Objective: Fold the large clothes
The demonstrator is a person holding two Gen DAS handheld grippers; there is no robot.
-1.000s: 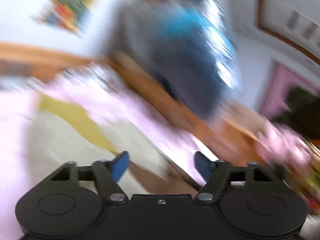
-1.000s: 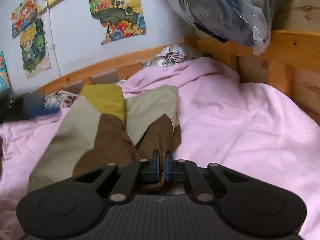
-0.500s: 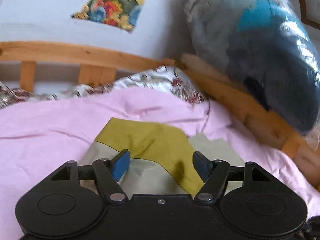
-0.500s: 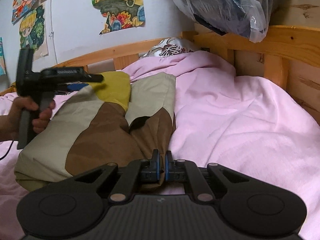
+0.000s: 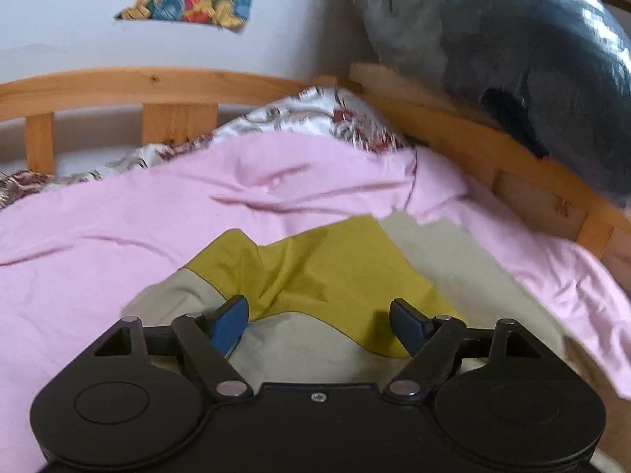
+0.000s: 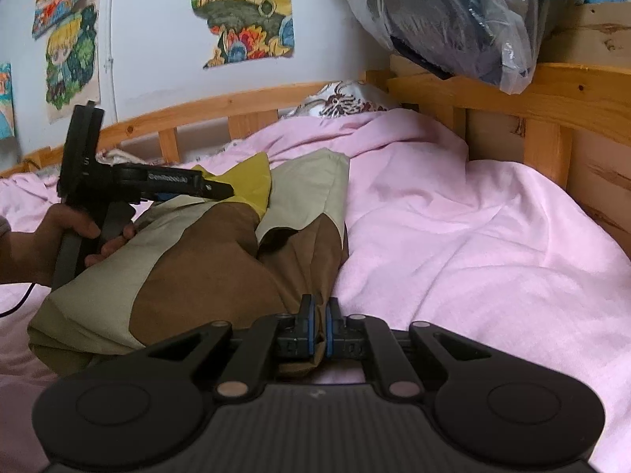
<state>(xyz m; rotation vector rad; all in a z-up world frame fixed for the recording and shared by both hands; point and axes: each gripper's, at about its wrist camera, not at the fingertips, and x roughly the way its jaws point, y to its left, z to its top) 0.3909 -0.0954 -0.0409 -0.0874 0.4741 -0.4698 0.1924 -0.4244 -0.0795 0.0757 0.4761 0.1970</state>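
My right gripper [image 6: 320, 321] is clamped on the near brown edge of the garment [image 6: 221, 244] lying on the pink sheet [image 6: 473, 236]; my left gripper [image 5: 319, 323] hovers spread wide, holding nothing, over its mustard panel [image 5: 315, 276].

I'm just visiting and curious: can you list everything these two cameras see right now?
Garment: one, beige, brown and mustard, lying on the bed.
Sheet: one, pink, covering the bed.
Patterned cloth: one, white and maroon, by the far rail.
Bed frame: one, wooden, around the bed.
Plastic bag: one, clear with dark contents, on the frame.
Posters: several, colourful, on the wall.
Left tool: open over the mustard part.
Right tool: shut on the brown end.
Hand: holding the left tool.
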